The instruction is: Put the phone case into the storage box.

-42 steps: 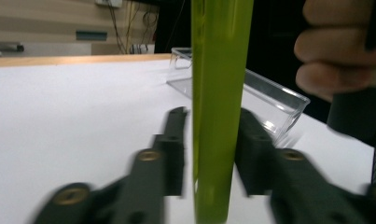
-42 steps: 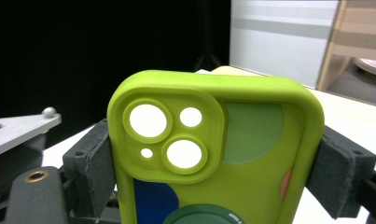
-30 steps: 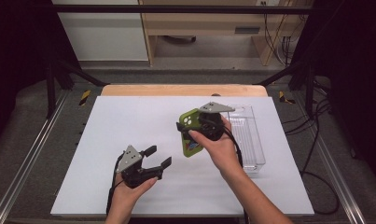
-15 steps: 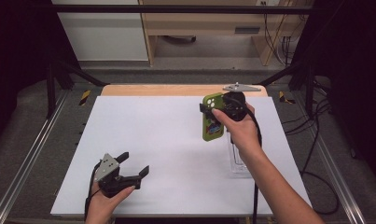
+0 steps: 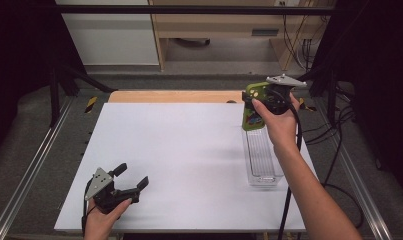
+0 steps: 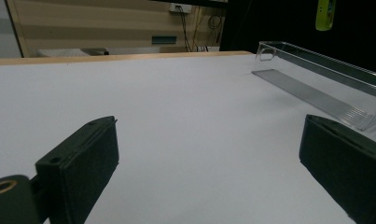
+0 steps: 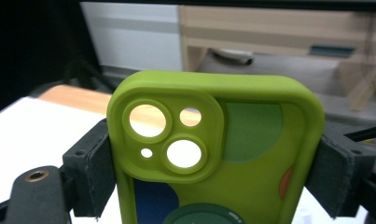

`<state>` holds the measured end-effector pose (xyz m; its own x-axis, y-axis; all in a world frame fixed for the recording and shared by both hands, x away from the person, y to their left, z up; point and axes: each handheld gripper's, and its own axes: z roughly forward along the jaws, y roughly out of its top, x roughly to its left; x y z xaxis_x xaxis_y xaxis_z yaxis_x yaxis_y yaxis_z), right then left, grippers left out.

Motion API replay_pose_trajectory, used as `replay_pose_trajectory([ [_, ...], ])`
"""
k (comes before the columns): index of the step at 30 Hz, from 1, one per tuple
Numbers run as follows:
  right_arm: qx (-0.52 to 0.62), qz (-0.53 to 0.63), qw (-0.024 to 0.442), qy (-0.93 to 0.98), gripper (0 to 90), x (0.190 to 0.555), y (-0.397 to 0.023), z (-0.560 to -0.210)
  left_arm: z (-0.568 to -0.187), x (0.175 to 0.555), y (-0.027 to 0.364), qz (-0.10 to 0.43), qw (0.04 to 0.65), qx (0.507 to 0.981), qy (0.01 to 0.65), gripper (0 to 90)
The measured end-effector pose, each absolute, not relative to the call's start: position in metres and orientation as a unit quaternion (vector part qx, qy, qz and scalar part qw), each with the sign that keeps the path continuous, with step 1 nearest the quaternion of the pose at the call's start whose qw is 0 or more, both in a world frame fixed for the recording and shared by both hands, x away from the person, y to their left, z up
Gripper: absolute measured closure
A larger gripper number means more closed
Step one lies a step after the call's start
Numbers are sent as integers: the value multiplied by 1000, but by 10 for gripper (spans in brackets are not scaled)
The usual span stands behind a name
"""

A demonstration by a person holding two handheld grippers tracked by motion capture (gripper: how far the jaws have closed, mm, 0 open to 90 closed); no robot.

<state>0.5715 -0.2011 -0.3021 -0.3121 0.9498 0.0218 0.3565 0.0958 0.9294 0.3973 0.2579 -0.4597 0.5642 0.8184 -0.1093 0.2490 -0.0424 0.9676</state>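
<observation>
My right gripper (image 5: 255, 101) is shut on a lime-green phone case (image 5: 252, 116) with camera cut-outs, held upright in the air above the far end of a clear plastic tray (image 5: 249, 159). In the right gripper view the case (image 7: 251, 154) stands between both pads (image 7: 90, 163), pinched by its side edges. My left gripper (image 5: 133, 175) rests near the table's front left corner. Its jaws have just been opening and now stand open, with nothing between them. The left gripper view shows its pads (image 6: 83, 158) wide apart, the tray (image 6: 316, 58) ahead at right and the case (image 6: 325, 14) high above.
A white sheet (image 5: 179, 145) covers the table, with a wooden strip (image 5: 174, 96) along its far edge. Metal rails (image 5: 29, 170) run along both sides. Cables (image 5: 334, 165) hang at the right. A cabinet and a shelf stand beyond the table.
The right hand carried the case up and toward the back right, past the tray's far end. The left hand slid to the front left and its jaws spread wider.
</observation>
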Motion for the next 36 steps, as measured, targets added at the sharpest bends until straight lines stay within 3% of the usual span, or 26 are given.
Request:
replay_pose_trajectory([
  [14,487,473,390,622,163,602,-213,-331,-461,395,259,271,586,654,395,38],
  [36,509,467,386,611,163,614,-223,-351,-461,392,256,287,589,653,381,22],
])
